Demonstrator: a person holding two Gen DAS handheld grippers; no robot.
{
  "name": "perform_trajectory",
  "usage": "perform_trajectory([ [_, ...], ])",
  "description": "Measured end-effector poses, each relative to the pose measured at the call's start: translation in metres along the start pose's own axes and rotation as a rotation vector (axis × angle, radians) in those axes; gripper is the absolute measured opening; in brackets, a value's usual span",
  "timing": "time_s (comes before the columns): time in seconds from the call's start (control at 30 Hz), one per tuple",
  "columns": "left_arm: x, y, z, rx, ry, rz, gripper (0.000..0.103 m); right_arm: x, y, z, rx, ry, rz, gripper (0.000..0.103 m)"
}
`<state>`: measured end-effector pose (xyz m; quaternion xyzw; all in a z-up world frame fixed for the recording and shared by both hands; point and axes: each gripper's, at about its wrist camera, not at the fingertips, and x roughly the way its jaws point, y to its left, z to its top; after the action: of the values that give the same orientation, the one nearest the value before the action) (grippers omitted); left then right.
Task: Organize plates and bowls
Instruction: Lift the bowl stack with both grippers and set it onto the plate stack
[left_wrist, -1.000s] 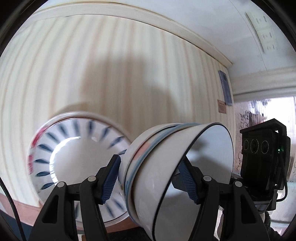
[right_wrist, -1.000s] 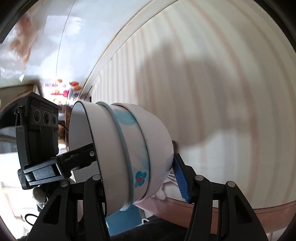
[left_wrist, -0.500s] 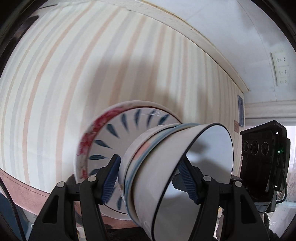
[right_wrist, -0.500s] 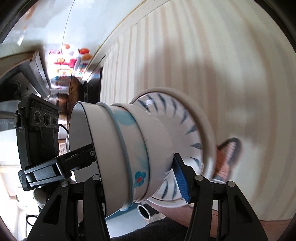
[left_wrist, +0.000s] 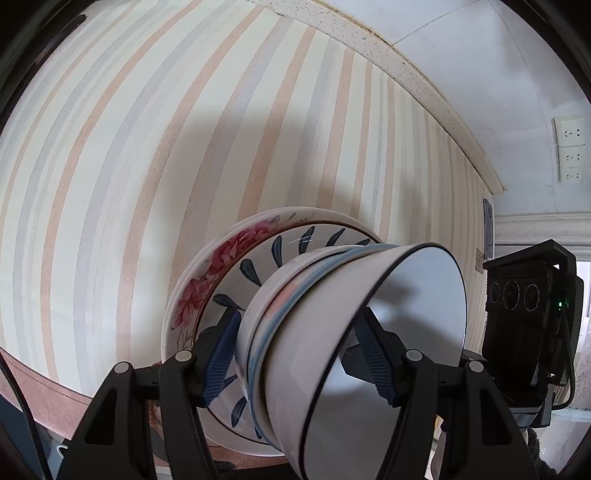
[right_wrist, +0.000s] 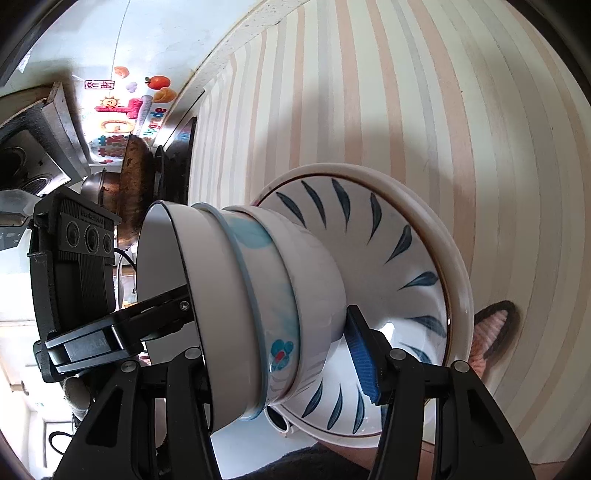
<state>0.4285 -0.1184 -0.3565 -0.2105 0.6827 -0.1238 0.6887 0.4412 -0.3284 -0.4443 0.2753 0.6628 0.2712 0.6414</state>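
Three nested bowls (left_wrist: 332, 332) are clamped between our left hand-held gripper (left_wrist: 299, 354) and right hand-held gripper (right_wrist: 273, 339), each gripping the stack with one finger inside and one under its base. They hover tilted, just over two stacked plates (right_wrist: 388, 258) near the striped worktop's (left_wrist: 147, 147) front edge. Stacking looks nearly finished; setting the bowls down remains.

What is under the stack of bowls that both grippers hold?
Below the stack of bowls lies the blue-leaf plate, itself on a rose-patterned plate. Whether they touch is hidden.
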Motion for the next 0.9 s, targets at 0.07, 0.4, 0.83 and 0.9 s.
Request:
perform_trajectory([
  [0.07, 0.0, 0.001, 0.0, 0.007, 0.002, 0.005, 0.062, -0.001, -0.001, 0.001, -0.004, -0.002, -0.01, 0.057],
  [0.4, -0.002, -0.003, -0.004, 0.046, -0.013, 0.04, 0.062, -0.004, -0.006, 0.0, -0.012, -0.011, -0.021, 0.056],
  [0.83, -0.042, -0.017, -0.035, 0.163, -0.141, 0.228, 0.062, -0.034, 0.017, -0.017, -0.059, -0.107, -0.161, 0.058],
  [0.9, -0.053, -0.019, -0.043, 0.188, -0.171, 0.252, 0.062, -0.043, 0.024, -0.024, -0.069, -0.137, -0.196, 0.061],
])
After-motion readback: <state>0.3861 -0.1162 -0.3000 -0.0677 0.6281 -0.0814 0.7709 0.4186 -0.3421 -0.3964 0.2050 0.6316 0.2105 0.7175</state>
